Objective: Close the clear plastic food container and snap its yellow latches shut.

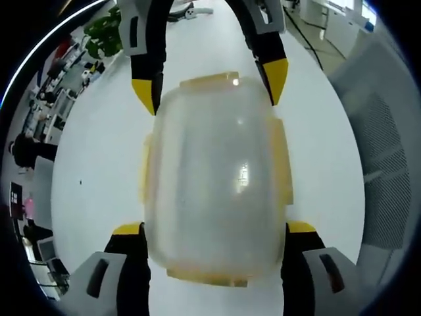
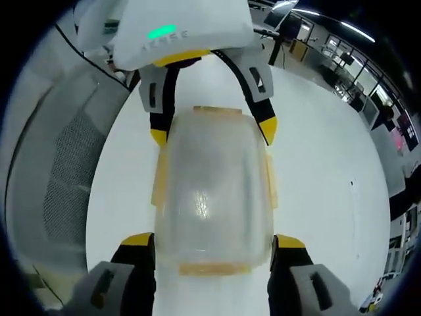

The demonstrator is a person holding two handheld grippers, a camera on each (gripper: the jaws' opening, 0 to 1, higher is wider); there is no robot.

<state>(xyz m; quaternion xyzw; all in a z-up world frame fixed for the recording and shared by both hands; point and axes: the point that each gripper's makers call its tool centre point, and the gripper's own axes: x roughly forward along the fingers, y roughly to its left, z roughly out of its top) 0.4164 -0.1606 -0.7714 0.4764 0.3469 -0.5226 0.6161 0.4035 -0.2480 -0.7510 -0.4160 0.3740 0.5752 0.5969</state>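
Clear plastic food container with yellow latches (image 1: 214, 178) sits on the white table (image 1: 99, 151), long way running between both grippers. Left gripper (image 1: 214, 240) and right gripper (image 2: 214, 247) are spread wide around its two ends, not squeezing.

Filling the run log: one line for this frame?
container: lid on, on white table | left tool: open, straddling near end | right tool: open, straddling opposite end | yellow latches: state unclear

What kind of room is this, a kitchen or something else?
Probably an open office or lab, not a kitchen: the container sits on a long white table, beside a grey mesh chair, with desks and screens behind.
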